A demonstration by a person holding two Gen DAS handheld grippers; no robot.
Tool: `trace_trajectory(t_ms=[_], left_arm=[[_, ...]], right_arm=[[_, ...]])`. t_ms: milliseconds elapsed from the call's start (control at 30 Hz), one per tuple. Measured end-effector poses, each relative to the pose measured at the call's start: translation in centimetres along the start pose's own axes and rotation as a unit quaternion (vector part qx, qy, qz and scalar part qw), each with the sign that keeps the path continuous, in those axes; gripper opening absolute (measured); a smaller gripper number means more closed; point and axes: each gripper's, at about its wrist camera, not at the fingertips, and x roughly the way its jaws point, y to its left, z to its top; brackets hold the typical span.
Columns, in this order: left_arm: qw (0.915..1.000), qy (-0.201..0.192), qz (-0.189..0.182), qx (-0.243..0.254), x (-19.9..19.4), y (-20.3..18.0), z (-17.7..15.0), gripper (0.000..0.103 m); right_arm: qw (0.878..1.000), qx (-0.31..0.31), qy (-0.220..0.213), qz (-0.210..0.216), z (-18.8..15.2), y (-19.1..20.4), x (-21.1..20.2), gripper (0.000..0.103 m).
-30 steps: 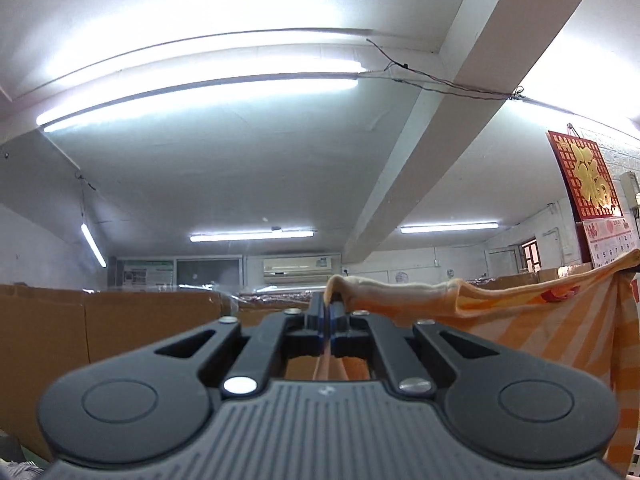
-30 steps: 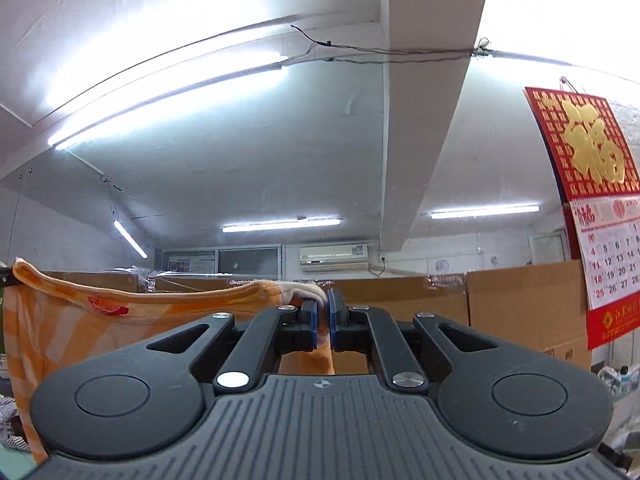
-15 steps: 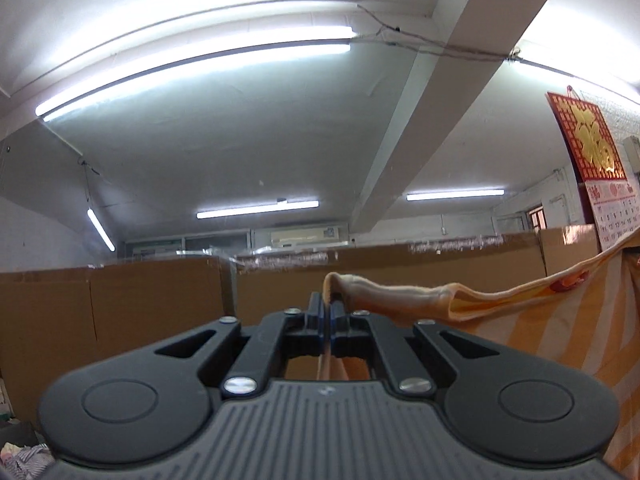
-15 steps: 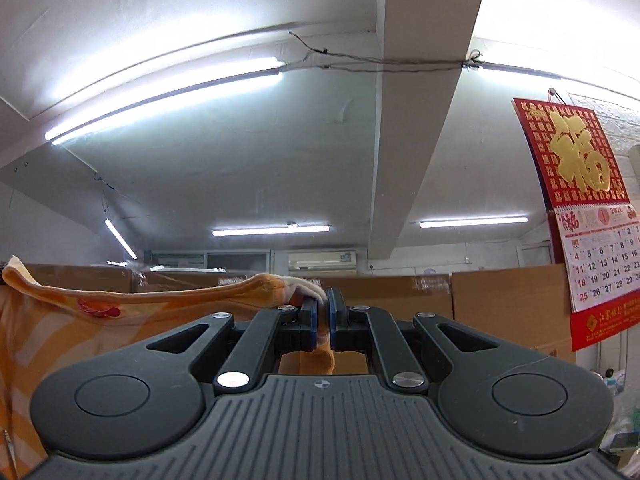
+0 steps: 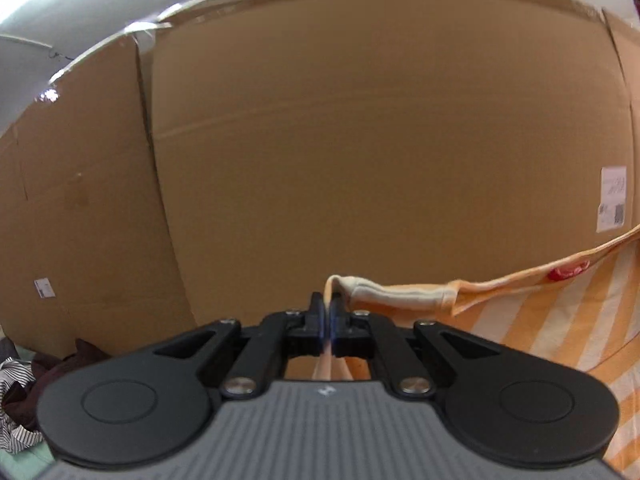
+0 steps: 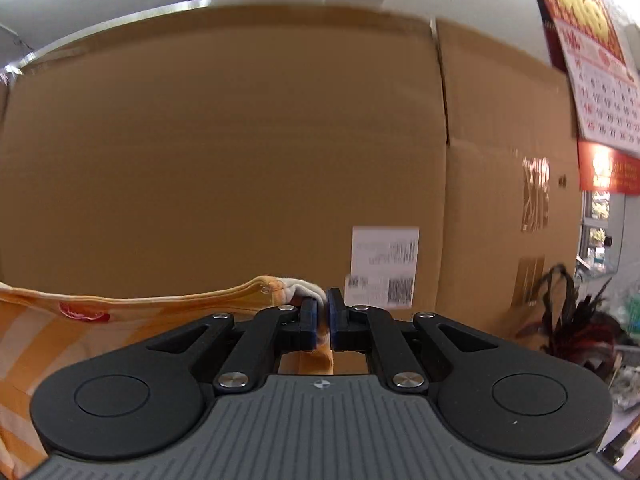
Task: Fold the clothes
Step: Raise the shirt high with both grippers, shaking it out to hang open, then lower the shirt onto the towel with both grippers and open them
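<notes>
cardboard wall (image 5: 360, 140), filling the background. orange-and-white striped garment (image 5: 560, 320), stretched in the air between both grippers. left gripper (image 5: 329, 312), pinching one cream-edged corner. right gripper (image 6: 322, 312), pinching the opposite corner.

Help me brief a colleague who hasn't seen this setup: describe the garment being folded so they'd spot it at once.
Start at the wall of brown cardboard boxes filling the background. In front of it, the orange-and-white striped garment hangs stretched between the left gripper and the right gripper, each shut on a cream-trimmed corner. Unlike the dark and pinstriped clothes heaped low beside the left gripper, it has a small red mark near its top edge.
</notes>
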Motion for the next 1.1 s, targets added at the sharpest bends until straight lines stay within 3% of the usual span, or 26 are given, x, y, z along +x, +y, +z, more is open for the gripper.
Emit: trace_trajectory(t_ms=[167, 367, 567, 867, 933, 1000, 1067, 1100], left_arm=[[0.9972, 0.075, 0.004, 0.003, 8.2, -2.3, -4.2, 0.001], [0.9890, 0.145, 0.004, 0.028, 14.3, -3.4, -8.8, 0.002], [0.9869, 0.157, 0.018, 0.032, 16.7, -2.9, -10.4, 0.002], [0.9837, 0.171, 0.023, 0.051, 18.5, -3.3, -11.9, 0.003], [0.9835, 0.171, 0.017, 0.057, 18.3, -2.9, -11.9, 0.010], [0.9832, 0.171, 0.012, 0.062, 18.0, -2.6, -11.9, 0.014], [0.9830, 0.172, -0.016, 0.062, 17.1, -1.6, -11.3, 0.014], [0.9830, 0.171, -0.035, 0.058, 16.3, -0.9, -10.8, 0.015]], right_arm=[[0.996, -0.004, 0.093, -0.016, -6.0, 0.9, 8.1, 0.005], [0.985, -0.023, 0.170, -0.017, -10.6, 2.2, 13.4, 0.005], [0.982, -0.013, 0.191, 0.000, -11.5, 2.9, 15.3, 0.005], [0.973, -0.026, 0.228, -0.026, -12.1, 4.4, 17.5, 0.006], [0.969, -0.047, 0.244, -0.021, -12.1, 4.9, 17.7, 0.010], [0.965, -0.049, 0.255, -0.018, -11.9, 4.6, 17.5, 0.035], [0.962, -0.028, 0.272, -0.003, -11.3, 3.3, 16.9, 0.051], [0.960, -0.007, 0.280, 0.007, -10.9, 2.3, 16.4, 0.052]])
